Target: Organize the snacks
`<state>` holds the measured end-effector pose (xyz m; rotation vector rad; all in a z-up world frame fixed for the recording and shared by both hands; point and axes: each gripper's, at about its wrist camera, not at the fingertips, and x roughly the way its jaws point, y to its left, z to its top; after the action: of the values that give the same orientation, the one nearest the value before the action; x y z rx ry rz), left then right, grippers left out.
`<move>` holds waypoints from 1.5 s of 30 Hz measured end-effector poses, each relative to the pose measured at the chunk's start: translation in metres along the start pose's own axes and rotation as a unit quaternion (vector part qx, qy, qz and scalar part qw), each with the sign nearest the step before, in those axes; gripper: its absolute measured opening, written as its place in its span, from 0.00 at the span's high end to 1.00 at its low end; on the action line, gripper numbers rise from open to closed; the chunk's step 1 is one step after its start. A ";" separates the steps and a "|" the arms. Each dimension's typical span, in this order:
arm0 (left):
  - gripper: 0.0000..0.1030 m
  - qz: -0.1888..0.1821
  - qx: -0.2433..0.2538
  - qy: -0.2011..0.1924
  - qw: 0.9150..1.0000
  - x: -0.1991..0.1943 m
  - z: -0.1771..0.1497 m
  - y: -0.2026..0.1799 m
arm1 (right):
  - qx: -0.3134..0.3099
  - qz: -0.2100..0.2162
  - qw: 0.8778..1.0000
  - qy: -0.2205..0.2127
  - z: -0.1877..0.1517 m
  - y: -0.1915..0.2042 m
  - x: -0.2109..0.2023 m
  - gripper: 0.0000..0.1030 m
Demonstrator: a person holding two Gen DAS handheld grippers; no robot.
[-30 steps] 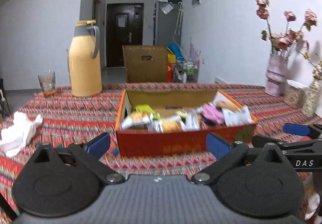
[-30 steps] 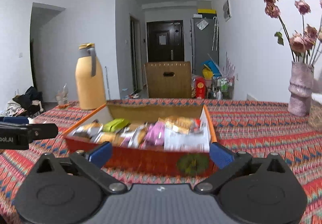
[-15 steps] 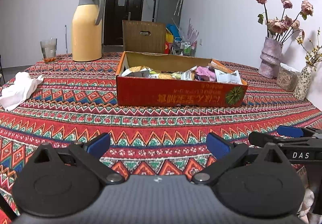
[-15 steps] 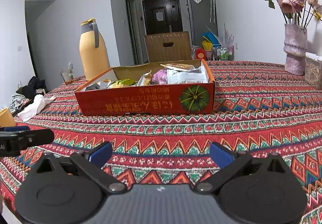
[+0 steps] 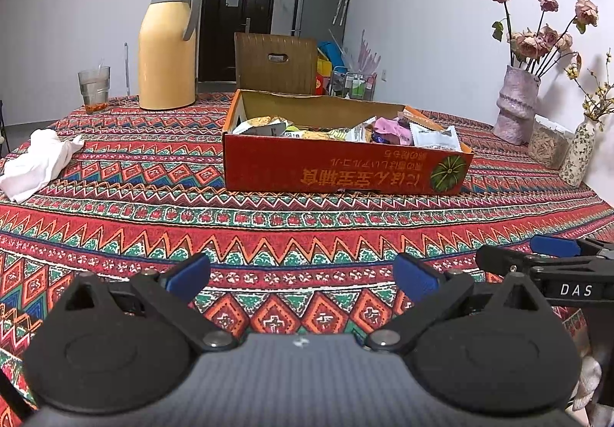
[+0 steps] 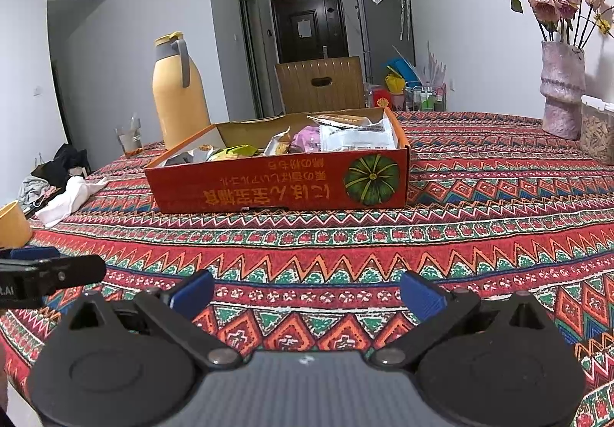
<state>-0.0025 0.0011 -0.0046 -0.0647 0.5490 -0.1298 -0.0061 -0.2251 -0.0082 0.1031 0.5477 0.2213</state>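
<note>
Left gripper point(image 5: 301, 275) hangs spread and empty over the table's point(image 5: 115, 220) near edge, with the right gripper point(image 6: 307, 292) beside it, also spread and holding nothing. The box point(image 5: 341, 173) of snacks point(image 5: 387, 129) sits mid-table, dead ahead of both, long axis running left to right across the view; neither gripper looks clearly nearer. Against 1 second ago, both have backed well away from the box and dropped lower.

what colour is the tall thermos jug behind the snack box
The thermos jug is pale yellow-orange with a grey collar and handle, clearest in the left wrist view.
</note>
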 end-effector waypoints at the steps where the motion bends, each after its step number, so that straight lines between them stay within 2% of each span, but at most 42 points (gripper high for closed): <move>1: 0.00 0.000 0.000 0.000 1.000 0.000 0.000 0.000 | 0.000 0.000 1.000 0.000 0.000 0.000 0.000 0.00; 45: 0.00 -0.002 0.006 -0.005 1.000 -0.002 0.000 -0.003 | -0.001 -0.001 1.000 0.001 0.000 -0.001 0.000 0.00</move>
<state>-0.0042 -0.0012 -0.0032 -0.0539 0.5381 -0.1375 -0.0059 -0.2262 -0.0084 0.1004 0.5496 0.2205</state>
